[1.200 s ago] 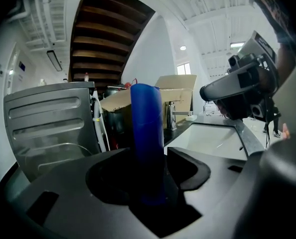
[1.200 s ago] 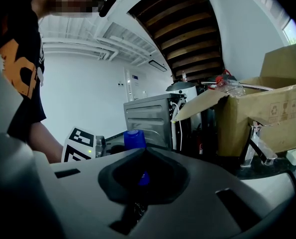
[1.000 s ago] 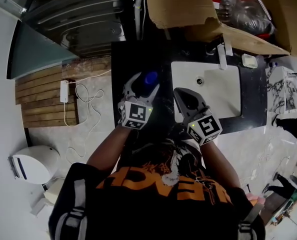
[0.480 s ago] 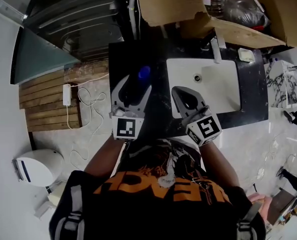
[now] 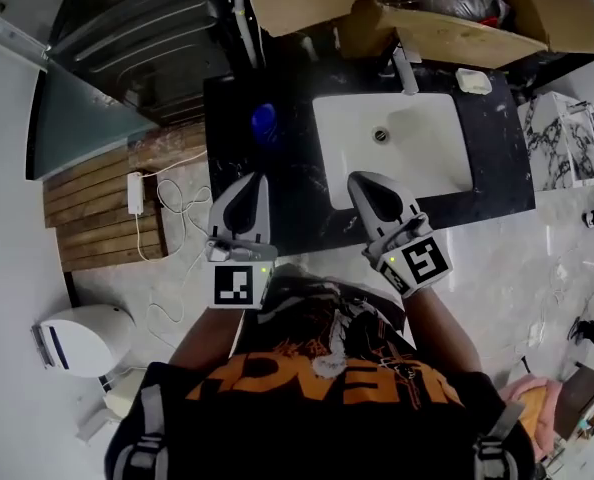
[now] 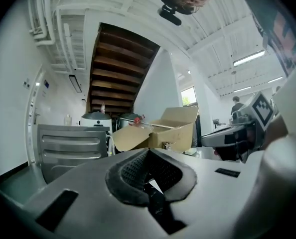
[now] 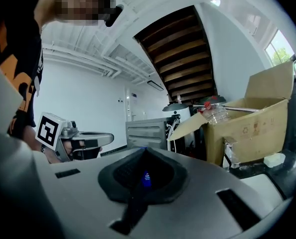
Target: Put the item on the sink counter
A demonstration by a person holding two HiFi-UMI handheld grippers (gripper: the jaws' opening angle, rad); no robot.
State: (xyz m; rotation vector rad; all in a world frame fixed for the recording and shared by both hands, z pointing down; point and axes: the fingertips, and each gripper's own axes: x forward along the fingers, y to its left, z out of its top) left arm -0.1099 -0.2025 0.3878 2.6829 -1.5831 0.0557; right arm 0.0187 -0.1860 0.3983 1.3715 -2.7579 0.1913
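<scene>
The item is a small blue object point(image 5: 264, 121) that rests on the black sink counter point(image 5: 277, 203), left of the basin. Nothing is touching it. My left gripper point(image 5: 251, 181) is pulled back toward the counter's front edge, well short of the item. Its jaws are closing fully together with nothing between them. The left gripper view shows its pads point(image 6: 138, 169) meeting. My right gripper point(image 5: 363, 180) hovers over the counter in front of the basin, shut and empty. In the right gripper view a speck of the blue item point(image 7: 146, 177) shows through the slit between the jaws.
A white sink basin point(image 5: 417, 158) with a faucet point(image 5: 402, 68) is set into the counter. An open cardboard box point(image 5: 307, 3) holding plastic bottles stands behind it, with a soap dish point(image 5: 472, 81) at the right. A metal appliance point(image 5: 147, 38), wooden slats point(image 5: 97, 218) and a white bin point(image 5: 82, 333) lie to the left.
The left gripper has let go of the blue item, left it on the counter, drawn back toward the person and shut. The right gripper has barely moved.
</scene>
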